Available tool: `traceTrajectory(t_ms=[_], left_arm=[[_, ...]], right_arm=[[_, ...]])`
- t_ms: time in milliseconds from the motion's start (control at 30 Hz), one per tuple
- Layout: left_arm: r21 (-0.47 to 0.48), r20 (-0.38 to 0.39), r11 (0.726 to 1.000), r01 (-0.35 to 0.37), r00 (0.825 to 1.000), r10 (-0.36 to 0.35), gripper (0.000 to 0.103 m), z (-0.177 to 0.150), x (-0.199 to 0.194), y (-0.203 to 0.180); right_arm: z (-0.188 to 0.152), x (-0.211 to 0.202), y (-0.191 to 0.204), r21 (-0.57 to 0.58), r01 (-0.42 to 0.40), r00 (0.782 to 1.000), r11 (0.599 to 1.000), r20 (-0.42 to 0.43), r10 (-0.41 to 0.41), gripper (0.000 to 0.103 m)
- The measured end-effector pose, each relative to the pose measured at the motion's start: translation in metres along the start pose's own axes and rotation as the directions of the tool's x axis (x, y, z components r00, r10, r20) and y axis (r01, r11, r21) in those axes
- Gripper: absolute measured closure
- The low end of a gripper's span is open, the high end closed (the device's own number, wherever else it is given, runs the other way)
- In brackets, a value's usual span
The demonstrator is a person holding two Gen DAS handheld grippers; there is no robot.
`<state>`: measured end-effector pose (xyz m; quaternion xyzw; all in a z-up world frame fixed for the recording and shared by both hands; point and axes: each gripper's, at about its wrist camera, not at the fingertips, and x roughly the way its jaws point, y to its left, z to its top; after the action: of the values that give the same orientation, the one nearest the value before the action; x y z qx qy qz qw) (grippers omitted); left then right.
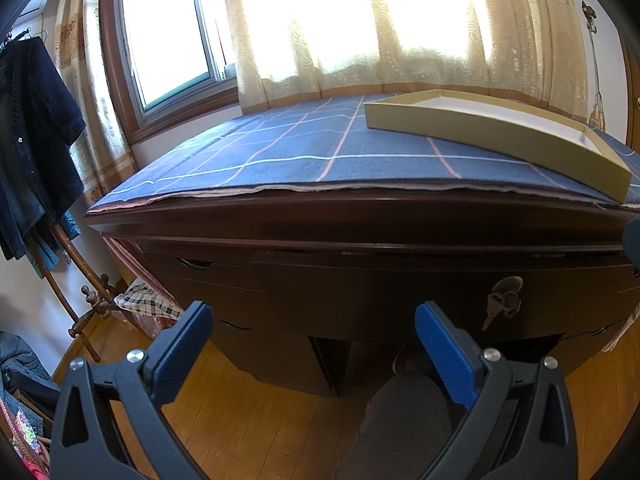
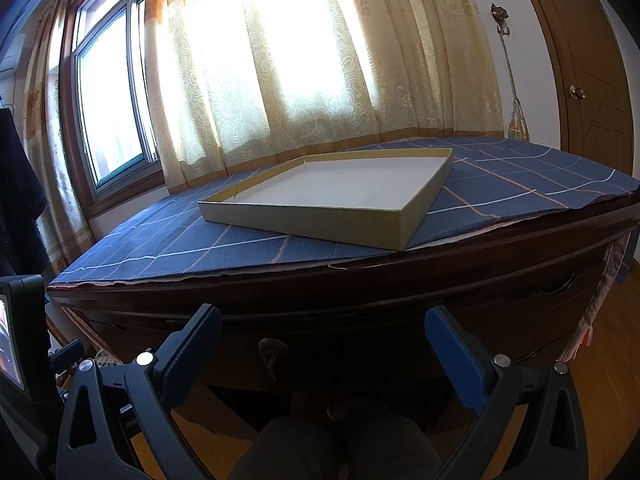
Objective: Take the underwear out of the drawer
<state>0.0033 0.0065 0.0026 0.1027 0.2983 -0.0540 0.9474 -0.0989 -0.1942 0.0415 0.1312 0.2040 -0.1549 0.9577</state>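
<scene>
Both grippers wide apart, holding nothing; left gripper point(image 1: 314, 336) and right gripper point(image 2: 324, 338) face the dark worktop point(image 2: 360, 280) front; middle drawer point(image 1: 400, 292) shut, key point(image 1: 494, 312) in its lock, straight ahead of both, slightly right of left gripper; underwear not visible, presumably inside; empty tray point(image 2: 340, 200) on checked cloth point(image 1: 280, 152) above.

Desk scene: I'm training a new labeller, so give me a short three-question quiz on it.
1. True or false: the middle drawer is shut.
2. What hangs in its lock? A) a key B) a ribbon C) nothing
3. What lies on the blue cloth?

Key: 1 true. 2 A, a key. 3 an empty tray. Both the left tongs and the right tongs are open.
</scene>
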Motion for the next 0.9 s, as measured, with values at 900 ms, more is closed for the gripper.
traceTrajectory(t_ms=[900], left_arm=[[-0.029,0.009,0.999,0.022,1.0,-0.022,0.0,-0.0007,0.001,0.0051]], right_arm=[[-0.0036,-0.0034,0.0027,-0.004,-0.017,0.999,1.0,0.041,0.017,0.001]])
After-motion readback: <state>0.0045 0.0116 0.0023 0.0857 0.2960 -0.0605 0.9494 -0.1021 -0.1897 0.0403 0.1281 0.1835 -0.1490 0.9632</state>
